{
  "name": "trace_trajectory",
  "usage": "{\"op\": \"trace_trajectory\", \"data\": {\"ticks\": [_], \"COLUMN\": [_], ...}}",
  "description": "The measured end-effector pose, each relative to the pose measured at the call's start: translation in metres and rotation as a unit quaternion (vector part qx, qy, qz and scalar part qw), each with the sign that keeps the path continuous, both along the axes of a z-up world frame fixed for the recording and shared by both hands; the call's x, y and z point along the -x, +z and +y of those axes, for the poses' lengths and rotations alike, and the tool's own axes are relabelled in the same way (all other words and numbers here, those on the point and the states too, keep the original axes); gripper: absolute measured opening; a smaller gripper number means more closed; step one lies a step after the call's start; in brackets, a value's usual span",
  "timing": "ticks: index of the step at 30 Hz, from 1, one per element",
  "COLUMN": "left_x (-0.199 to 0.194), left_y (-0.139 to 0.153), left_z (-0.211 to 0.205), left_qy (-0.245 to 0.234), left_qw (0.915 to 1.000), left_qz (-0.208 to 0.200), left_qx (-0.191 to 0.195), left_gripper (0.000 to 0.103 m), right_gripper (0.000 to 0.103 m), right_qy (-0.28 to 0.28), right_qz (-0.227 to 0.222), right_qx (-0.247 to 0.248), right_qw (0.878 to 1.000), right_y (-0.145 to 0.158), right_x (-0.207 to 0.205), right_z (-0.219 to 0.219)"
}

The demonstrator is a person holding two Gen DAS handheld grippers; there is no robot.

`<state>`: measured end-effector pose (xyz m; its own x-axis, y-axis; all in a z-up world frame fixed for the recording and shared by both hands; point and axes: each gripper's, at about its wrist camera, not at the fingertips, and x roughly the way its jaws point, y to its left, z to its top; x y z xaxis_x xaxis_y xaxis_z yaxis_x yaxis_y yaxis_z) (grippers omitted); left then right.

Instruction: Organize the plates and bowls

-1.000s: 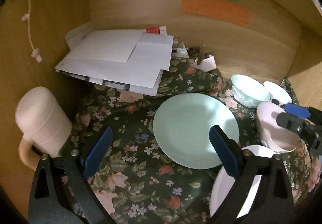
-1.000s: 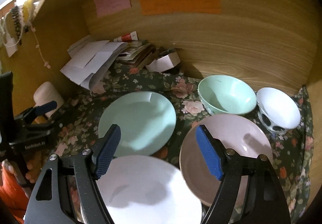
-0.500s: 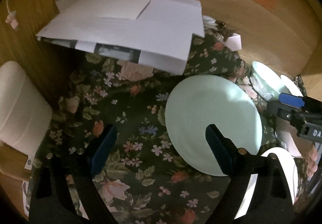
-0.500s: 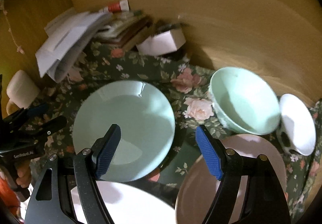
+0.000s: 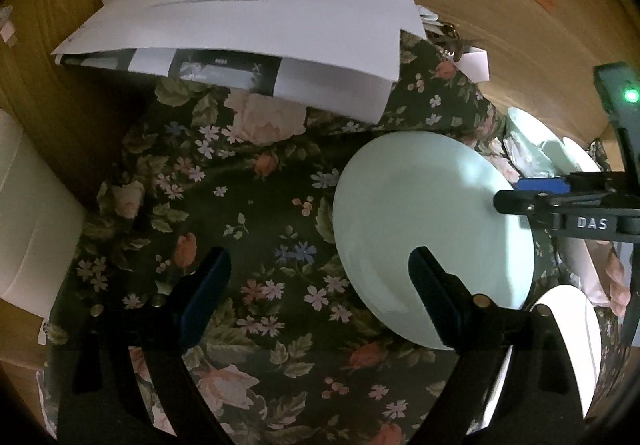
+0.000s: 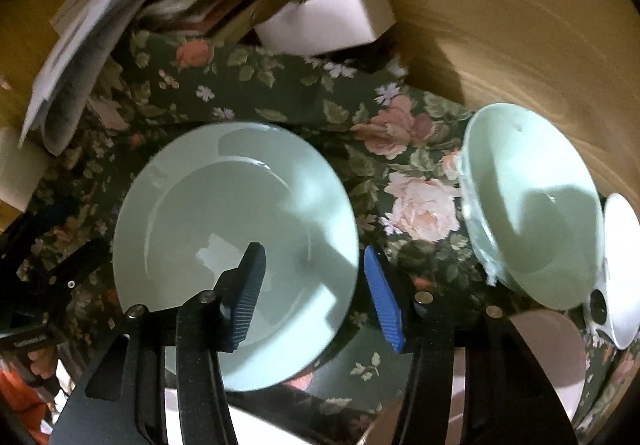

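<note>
A mint green plate [image 5: 432,237] [image 6: 224,229] lies on the floral cloth [image 5: 248,213]. My right gripper [image 6: 313,251] [image 5: 520,195] hovers over its right rim. The jaws are closing, one finger above the plate and the other just outside the rim, with neither pad pressing on it. My left gripper [image 5: 318,265] stands wide open at the plate's left edge, with its right finger over the plate and nothing gripped. To the right are a mint bowl [image 6: 532,205] and a small white patterned bowl [image 6: 620,265]. A pink plate [image 6: 548,345] and a white plate [image 5: 576,345] lie nearer to me.
A pile of papers [image 5: 260,25] and a white box [image 6: 328,21] crowd the back by the wooden wall. A pale pink mug [image 5: 32,225] stands at the far left. Bare cloth shows to the left of the mint plate.
Both grippers have come down closer to the mint plate. The right one shifted left from above the pink and white plates to the mint plate's rim, and its jaws narrowed.
</note>
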<state>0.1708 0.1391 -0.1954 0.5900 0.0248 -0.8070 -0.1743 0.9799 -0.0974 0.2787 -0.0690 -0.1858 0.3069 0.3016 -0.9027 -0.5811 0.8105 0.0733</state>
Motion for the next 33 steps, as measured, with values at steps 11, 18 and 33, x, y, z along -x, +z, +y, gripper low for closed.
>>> {"op": "trace_trajectory", "data": {"ticks": [11,18,33], "left_x": [0.007,0.013,0.0], "left_y": [-0.003,-0.007,-0.025], "left_z": [0.018,0.033,0.029], "left_qy": [-0.003,0.007,-0.016], "left_qw": [0.9998,0.9995,0.999], "left_qz": [0.018,0.026,0.038], "left_qx": [0.002,-0.013,0.016], "left_gripper": [0.091,0.091,0.065], "right_gripper": [0.045,0.045,0.046], "right_qy": [0.012,0.027,0.024], "right_qz": [0.027,0.048,0.019], "right_qx": [-0.023,-0.058,-0.063], "right_qw": [0.999,0.997,0.998], "right_y": [-0.005,-0.012,-0.017], "right_x": [0.02,0.048,0.049], "right_z": [0.021,0.039,0.064]}}
